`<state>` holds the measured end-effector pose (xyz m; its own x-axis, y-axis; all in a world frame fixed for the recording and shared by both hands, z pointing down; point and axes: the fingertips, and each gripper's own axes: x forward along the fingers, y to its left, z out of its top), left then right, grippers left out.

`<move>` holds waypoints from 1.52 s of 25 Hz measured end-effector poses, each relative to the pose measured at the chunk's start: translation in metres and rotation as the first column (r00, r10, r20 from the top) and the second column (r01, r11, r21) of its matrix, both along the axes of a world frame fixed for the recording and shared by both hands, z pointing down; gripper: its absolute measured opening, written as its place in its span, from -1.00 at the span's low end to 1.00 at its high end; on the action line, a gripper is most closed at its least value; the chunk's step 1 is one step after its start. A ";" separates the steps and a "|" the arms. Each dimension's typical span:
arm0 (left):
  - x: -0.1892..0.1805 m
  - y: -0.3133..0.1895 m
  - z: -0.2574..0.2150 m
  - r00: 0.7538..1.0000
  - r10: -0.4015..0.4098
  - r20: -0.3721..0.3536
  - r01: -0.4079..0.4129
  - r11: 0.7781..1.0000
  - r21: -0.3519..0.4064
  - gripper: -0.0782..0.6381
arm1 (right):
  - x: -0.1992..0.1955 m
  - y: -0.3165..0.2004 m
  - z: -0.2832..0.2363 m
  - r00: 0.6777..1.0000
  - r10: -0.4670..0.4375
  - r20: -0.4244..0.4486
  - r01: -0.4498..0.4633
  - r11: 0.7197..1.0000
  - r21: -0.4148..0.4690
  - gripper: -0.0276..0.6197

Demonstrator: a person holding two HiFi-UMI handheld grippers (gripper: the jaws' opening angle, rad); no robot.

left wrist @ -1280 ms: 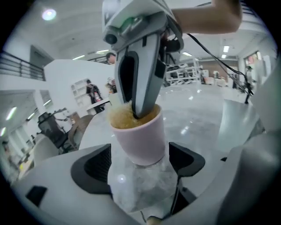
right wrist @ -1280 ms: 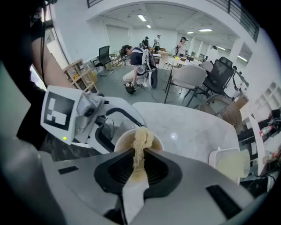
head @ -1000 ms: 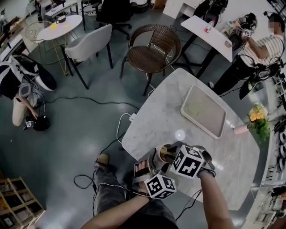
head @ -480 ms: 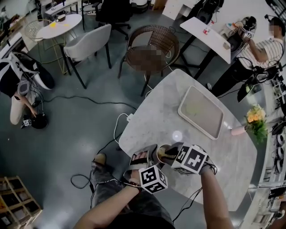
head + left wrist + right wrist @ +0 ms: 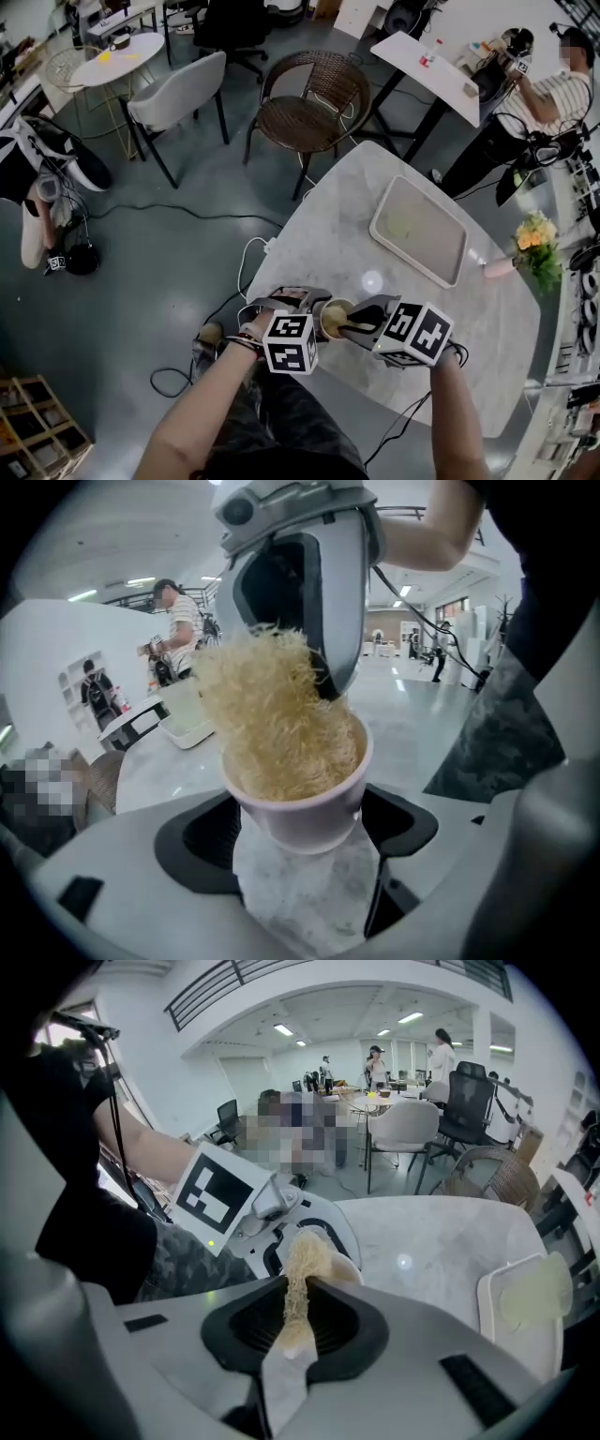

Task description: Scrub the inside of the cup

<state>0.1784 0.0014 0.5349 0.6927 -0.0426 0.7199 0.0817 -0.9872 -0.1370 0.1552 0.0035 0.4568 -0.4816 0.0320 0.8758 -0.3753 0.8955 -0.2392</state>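
A pale cup (image 5: 302,803) sits between the jaws of my left gripper (image 5: 300,834), which is shut on its sides just above the marble table (image 5: 487,328). A tan fibrous scrubber (image 5: 267,714) fills the cup's mouth. My right gripper (image 5: 298,1321) is shut on that scrubber (image 5: 300,1269), which reaches down into the cup (image 5: 345,1267). In the head view the cup (image 5: 330,317) is near the table's front edge. There the left gripper (image 5: 312,307) is on its left and the right gripper (image 5: 361,323) on its right.
A white tray (image 5: 419,230) lies on the far part of the table, with yellow flowers (image 5: 536,246) and a pink object (image 5: 499,267) at the right edge. A wicker chair (image 5: 309,103) and a grey chair (image 5: 178,94) stand beyond. Cables run across the floor. A person (image 5: 534,103) works at the far right.
My left gripper has swung up and to the left round the cup, its marker cube turning. The right gripper has shifted slightly right, with the scrubber still in the cup.
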 end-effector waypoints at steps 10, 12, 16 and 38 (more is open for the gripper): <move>-0.020 -0.005 -0.002 0.942 -0.314 -0.118 0.309 0.949 -0.063 0.37 | 0.001 -0.006 0.006 0.994 -0.058 -0.096 0.070 0.989 0.130 -0.73; -0.027 -0.002 -0.002 0.869 -0.473 -0.142 0.462 0.881 -0.103 0.37 | 0.000 -0.005 0.012 0.986 -0.097 -0.136 0.118 0.981 0.155 -0.73; -0.022 0.006 -0.003 0.756 -0.639 -0.146 0.625 0.770 -0.130 0.37 | 0.001 -0.007 0.030 0.952 -0.183 -0.244 0.228 0.958 0.172 -0.73; -0.005 -0.001 0.003 0.975 -0.224 -0.012 0.224 0.975 0.002 0.36 | -0.005 0.000 0.017 0.997 -0.035 -0.071 0.032 0.999 -0.037 -0.73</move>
<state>0.1736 0.0003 0.5384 0.6737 -0.1998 0.7114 -0.1428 -0.9798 -0.1400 0.1505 0.0038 0.4733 -0.4159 0.0789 0.9060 -0.3623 0.8994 -0.2447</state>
